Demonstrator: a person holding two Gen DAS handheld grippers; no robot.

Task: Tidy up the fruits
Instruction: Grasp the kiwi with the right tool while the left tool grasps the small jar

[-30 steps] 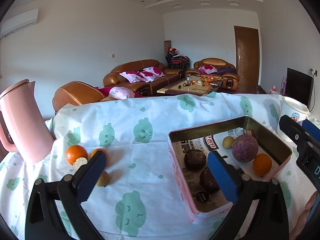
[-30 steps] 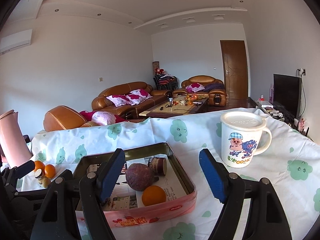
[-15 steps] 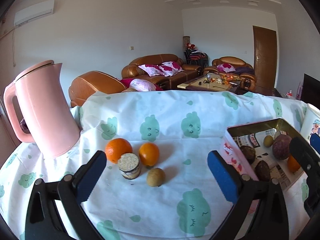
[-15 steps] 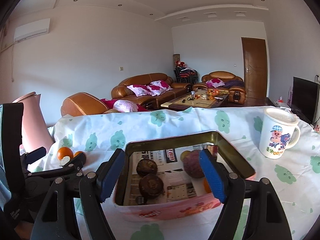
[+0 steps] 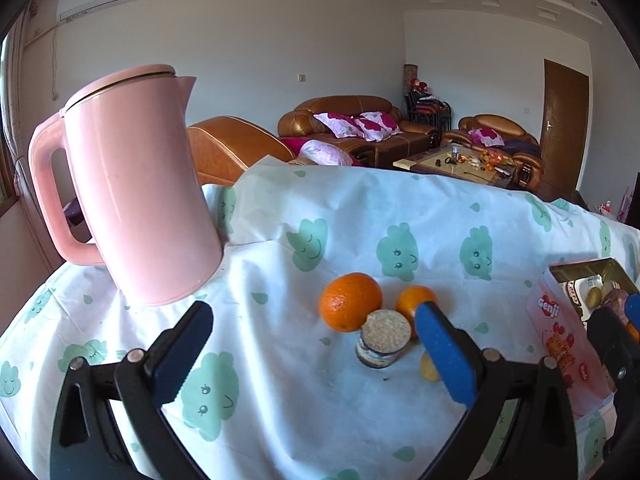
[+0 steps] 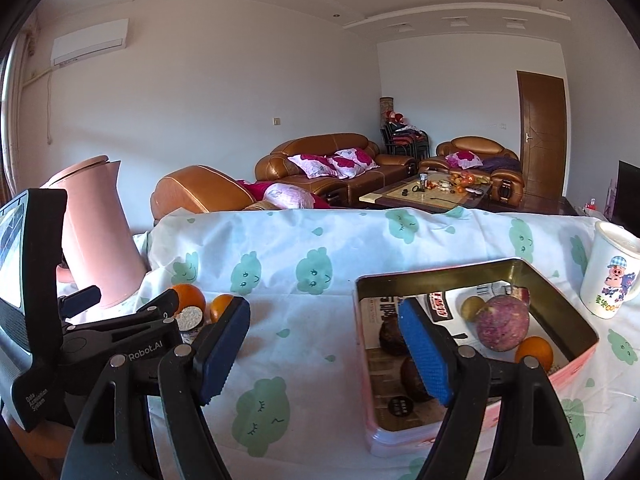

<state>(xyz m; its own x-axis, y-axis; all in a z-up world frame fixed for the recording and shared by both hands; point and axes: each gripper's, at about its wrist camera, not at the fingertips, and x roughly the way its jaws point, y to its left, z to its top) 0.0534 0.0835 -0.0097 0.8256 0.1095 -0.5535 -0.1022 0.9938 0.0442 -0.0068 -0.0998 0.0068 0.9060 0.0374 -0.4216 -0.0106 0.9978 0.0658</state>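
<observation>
In the left wrist view a large orange (image 5: 350, 301), a smaller orange (image 5: 412, 302), a cut dark fruit with a pale grainy face (image 5: 383, 338) and a small yellow fruit (image 5: 429, 369) lie on the cloud-print cloth. My left gripper (image 5: 316, 354) is open and empty, just short of them. The pink tin (image 6: 576, 364) holds a purple fruit (image 6: 502, 322), an orange (image 6: 534, 350), a yellow-green fruit (image 6: 471, 307) and dark fruits (image 6: 390, 334). My right gripper (image 6: 326, 354) is open and empty at the tin's left edge.
A pink kettle (image 5: 132, 200) stands at the left of the table (image 5: 360, 208). A white cartoon mug (image 6: 612, 274) stands right of the tin. The left gripper's body (image 6: 80, 332) is at the right wrist view's left. Sofas lie beyond the table.
My left gripper has swung left from the tin to the loose fruits by the kettle. My right gripper has also panned left, from the mug side to the tin's left edge. Both stayed open.
</observation>
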